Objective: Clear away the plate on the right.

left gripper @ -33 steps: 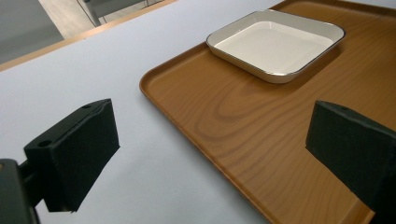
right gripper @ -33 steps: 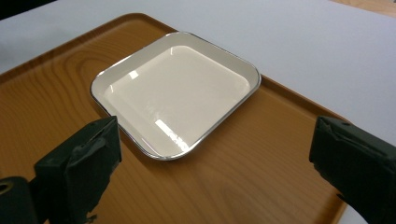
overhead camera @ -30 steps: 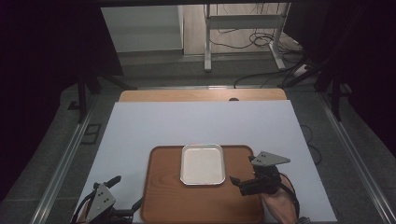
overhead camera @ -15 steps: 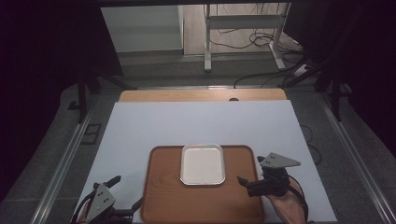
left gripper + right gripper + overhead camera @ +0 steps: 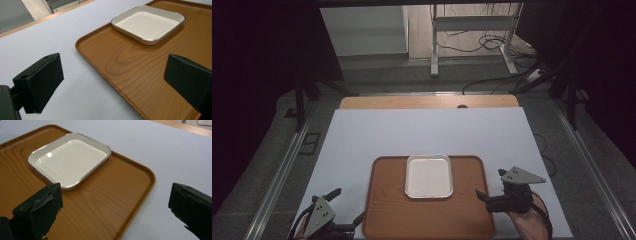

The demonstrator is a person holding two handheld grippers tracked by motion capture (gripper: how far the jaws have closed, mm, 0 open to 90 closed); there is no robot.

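Here's the table (image 5: 427, 132), covered in pale sheet, and on it a wooden tray (image 5: 387, 210) at the near edge, its long side running left to right. On the tray sits a white dish (image 5: 429, 176), shallow, with a thin dark rim, placed against the tray's far rim and about midway across. The dish is close to square; if anything its longer side runs away from the person, though that is hard to call from above.

The left gripper (image 5: 346, 207) hovers at the tray's near-left corner, jaws wide apart, nothing between them. In the left gripper view (image 5: 112, 75) one jaw is over the sheet, the other over the tray, with the dish ahead. The frame cuts its body at the bottom of the high view.

The right gripper (image 5: 492, 186) sits at the tray's right edge, held by a hand (image 5: 527, 227) partly cut off below. Its jaws stand wide apart too, holding nothing. In the right gripper view (image 5: 115, 205) they straddle the tray's rim.
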